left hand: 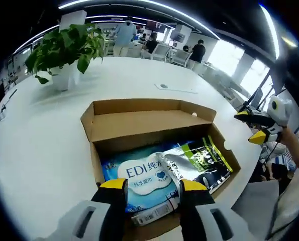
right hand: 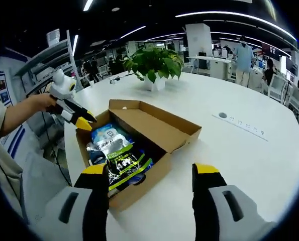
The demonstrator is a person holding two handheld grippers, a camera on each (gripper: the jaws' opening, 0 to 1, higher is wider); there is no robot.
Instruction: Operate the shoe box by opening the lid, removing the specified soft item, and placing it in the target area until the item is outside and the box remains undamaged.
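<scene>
An open cardboard shoe box [left hand: 139, 123] lies on the white table [left hand: 43, 140], its lid folded back flat. Inside lie a blue and white soft wipes pack [left hand: 144, 175] and a dark pack with green stripes [left hand: 202, 160]. My left gripper [left hand: 154, 187] hovers open just above the near end of the box, over the wipes pack. In the right gripper view the box [right hand: 154, 128] is ahead and to the left, with the dark pack [right hand: 126, 163] nearest. My right gripper [right hand: 150, 170] is open and holds nothing, beside the box's end. A hand holds the left gripper [right hand: 71, 110] at the box's far side.
A potted green plant [left hand: 66, 50] [right hand: 154, 63] stands farther along the table. A small round socket cover [left hand: 163, 86] [right hand: 223, 115] sits in the tabletop. The box lies close to the table's edge [left hand: 239, 175]. Several people and chairs are in the background.
</scene>
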